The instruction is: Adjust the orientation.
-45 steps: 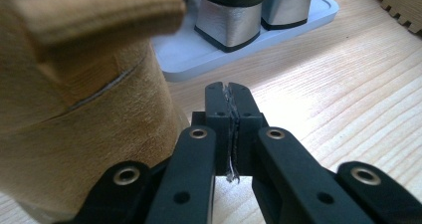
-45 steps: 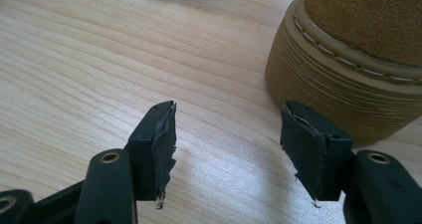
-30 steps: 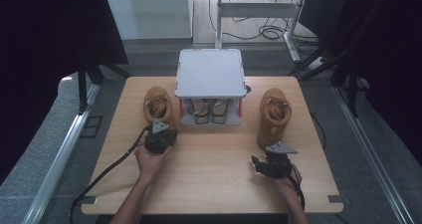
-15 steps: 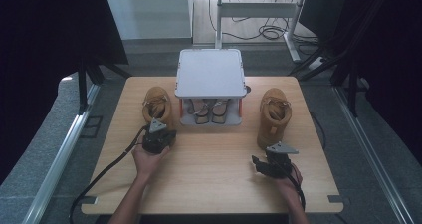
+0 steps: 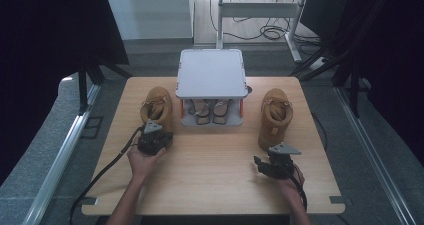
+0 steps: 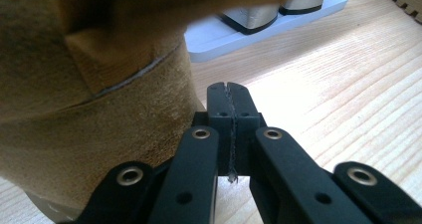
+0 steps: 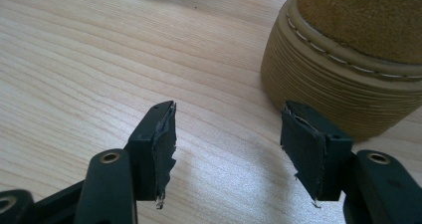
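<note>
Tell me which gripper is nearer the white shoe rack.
Left. The left gripper sits at the left boot, just off the white shoe rack's front-left corner. The right gripper is farther back, below the right boot.

We record 2 black two-jaw grippers. The left gripper (image 6: 230,97) has brass-coloured rivets on its black linkage arms and a trailing black cable (image 5: 102,172). The right gripper (image 7: 226,134) has frayed dark pads (image 7: 166,134) and a grey three-cornered plate (image 5: 284,149). Forearms bare.
</note>
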